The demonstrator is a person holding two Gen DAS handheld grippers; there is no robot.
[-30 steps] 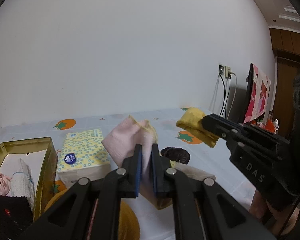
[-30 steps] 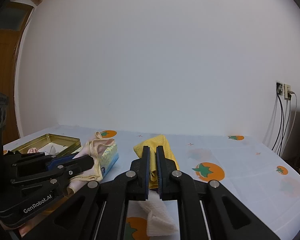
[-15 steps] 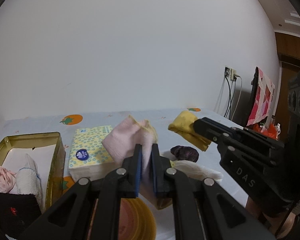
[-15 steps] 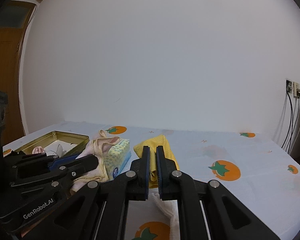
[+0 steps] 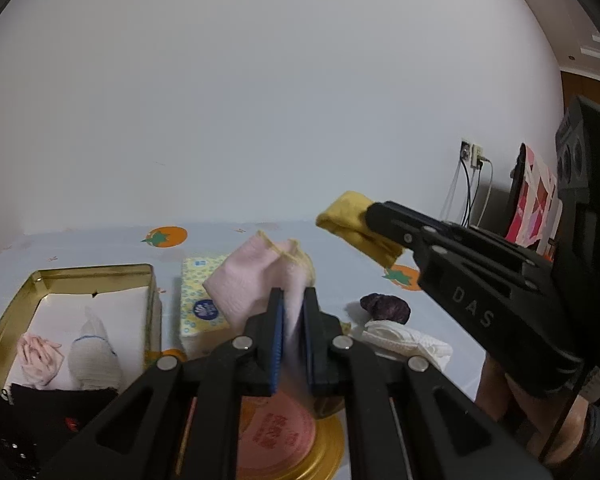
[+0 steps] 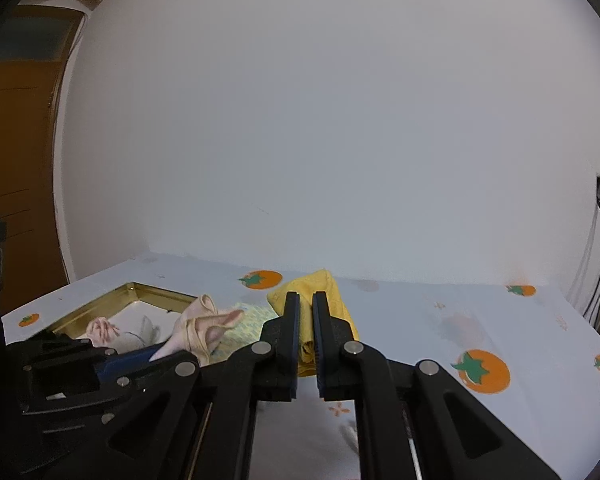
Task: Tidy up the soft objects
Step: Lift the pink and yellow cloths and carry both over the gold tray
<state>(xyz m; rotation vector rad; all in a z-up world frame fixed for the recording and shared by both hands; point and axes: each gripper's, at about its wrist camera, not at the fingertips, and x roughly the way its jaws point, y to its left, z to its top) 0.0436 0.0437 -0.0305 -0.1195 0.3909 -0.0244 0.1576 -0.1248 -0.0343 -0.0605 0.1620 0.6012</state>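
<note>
My left gripper [image 5: 292, 300] is shut on a pink cloth with yellow trim [image 5: 252, 280], held up over the table. In the right wrist view the same pink cloth [image 6: 204, 328] sticks out of the left gripper [image 6: 156, 358]. A folded yellow cloth [image 6: 334, 300] is pinched in my shut right gripper [image 6: 306, 304]. From the left wrist view the yellow cloth [image 5: 352, 218] hangs in the air at the right gripper's tip [image 5: 374, 220]. A gold tin [image 5: 80, 274] at the left holds a small pink bundle [image 5: 36, 354] and a white sock [image 5: 94, 350].
A yellow-patterned tissue pack [image 5: 198, 304] stands beside the tin. A dark purple item [image 5: 384, 308] and a white cloth [image 5: 406, 342] lie on the tomato-print tablecloth [image 6: 500, 328]. A round gold lid with a pink label [image 5: 276, 432] and black fabric [image 5: 40, 408] sit close below.
Both grippers have carried their cloths leftwards, and the tin and tissue pack have shifted right in both views. The grips have not changed.
</note>
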